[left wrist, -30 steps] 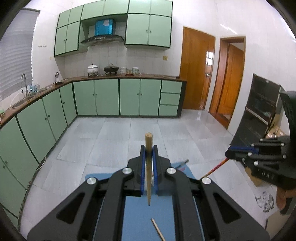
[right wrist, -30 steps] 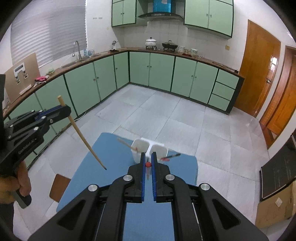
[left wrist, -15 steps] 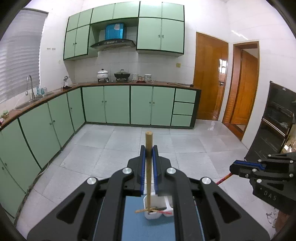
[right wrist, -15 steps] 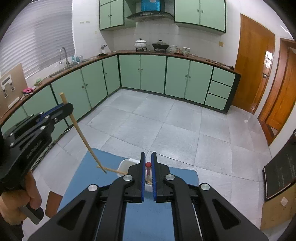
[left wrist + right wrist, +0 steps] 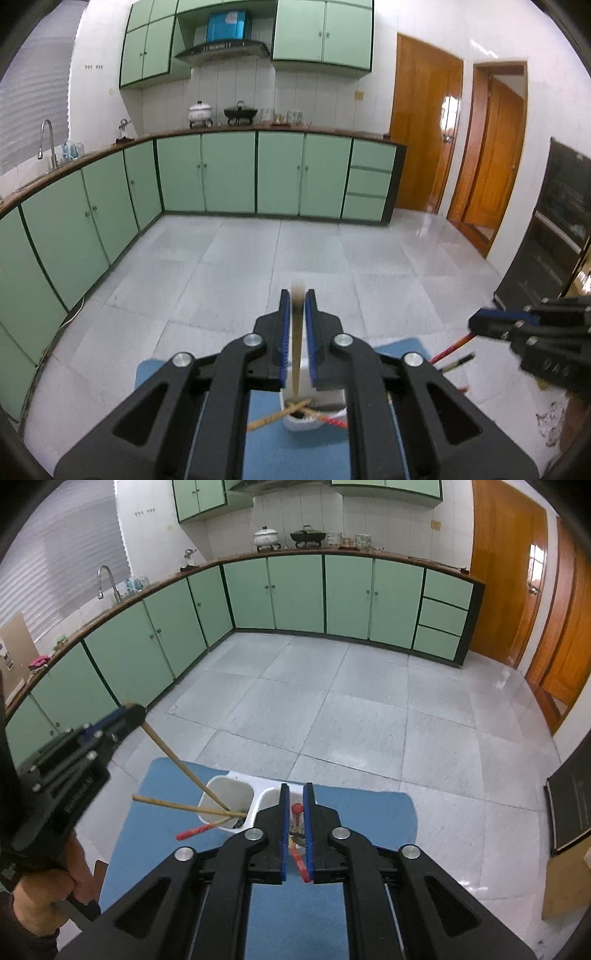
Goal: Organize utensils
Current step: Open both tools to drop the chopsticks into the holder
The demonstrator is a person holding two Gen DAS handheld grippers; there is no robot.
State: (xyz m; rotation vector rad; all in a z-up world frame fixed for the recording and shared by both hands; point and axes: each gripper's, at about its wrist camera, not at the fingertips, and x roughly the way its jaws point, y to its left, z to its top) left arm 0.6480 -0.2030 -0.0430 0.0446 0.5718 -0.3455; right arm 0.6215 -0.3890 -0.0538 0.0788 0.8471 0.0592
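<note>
A white two-compartment holder (image 5: 221,786) stands at the far end of the blue mat (image 5: 369,812). My left gripper (image 5: 296,295) hangs above the holder (image 5: 306,428), its jaws opening. A blurred wooden chopstick (image 5: 296,350) stands loose between them, its tip down in the left compartment. In the right wrist view the left gripper (image 5: 131,712) is at the left, that chopstick (image 5: 177,764) slanting into the holder. My right gripper (image 5: 296,788) is over the right compartment, jaws opening, with a red chopstick (image 5: 297,808) tilted loose between them. The left compartment also holds another wooden chopstick (image 5: 173,805) and a red one (image 5: 195,832).
A person's hand (image 5: 48,882) grips the left tool. My right gripper (image 5: 480,325) shows at the right edge of the left wrist view. Green cabinets (image 5: 295,590) line the far walls and wooden doors (image 5: 424,129) stand at the right. A black cabinet (image 5: 554,236) is close on the right.
Both grippers came down and forward over the white holder. Their jaws have parted a little, and the wooden chopstick's tip now sits inside the left compartment.
</note>
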